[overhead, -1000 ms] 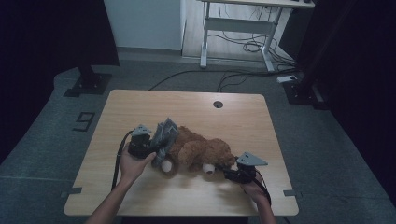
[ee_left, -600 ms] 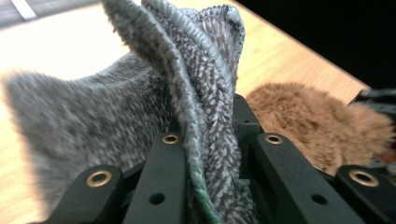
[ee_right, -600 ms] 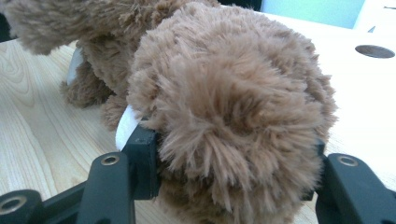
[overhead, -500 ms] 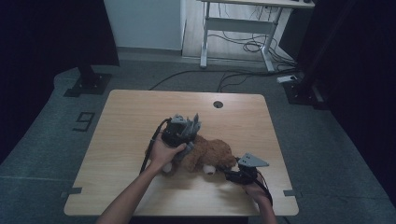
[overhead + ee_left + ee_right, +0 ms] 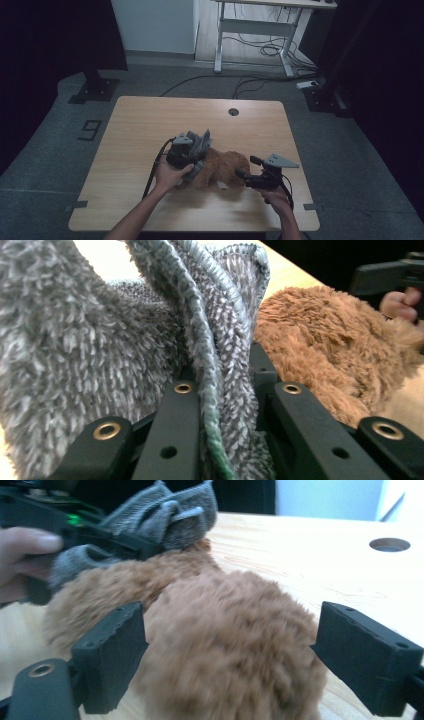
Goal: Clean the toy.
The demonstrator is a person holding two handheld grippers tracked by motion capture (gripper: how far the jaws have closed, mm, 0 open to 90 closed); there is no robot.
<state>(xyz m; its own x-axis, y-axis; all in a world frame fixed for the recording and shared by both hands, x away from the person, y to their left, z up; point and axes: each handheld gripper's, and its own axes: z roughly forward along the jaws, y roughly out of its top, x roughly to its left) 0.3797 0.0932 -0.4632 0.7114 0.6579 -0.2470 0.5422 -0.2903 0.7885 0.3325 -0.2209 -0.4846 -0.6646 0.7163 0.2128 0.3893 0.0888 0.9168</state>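
Observation:
A brown plush toy [image 5: 223,167] lies on the wooden table [image 5: 150,120], near its front edge. My left gripper [image 5: 192,156] is over the toy's left end, shut on a grey knitted cloth [image 5: 199,142] that stands up in folds. In the left gripper view the cloth [image 5: 125,340] is pinched between the jaws of the left gripper [image 5: 220,390], with the toy [image 5: 325,350] at the right. My right gripper [image 5: 246,168] is at the toy's right end. Its jaws have just been opening and now stand wide either side of the toy [image 5: 225,645] in the right gripper [image 5: 230,655] view.
A round cable hole [image 5: 233,111] is in the table's far side. Behind the table stands a white desk frame [image 5: 250,30] with cables on the floor. Dark stands flank the table at left [image 5: 95,85] and right [image 5: 325,95].
My left gripper has carried the grey cloth rightward onto the toy's left end. The right gripper's jaws have spread apart off the toy, and it has risen slightly.

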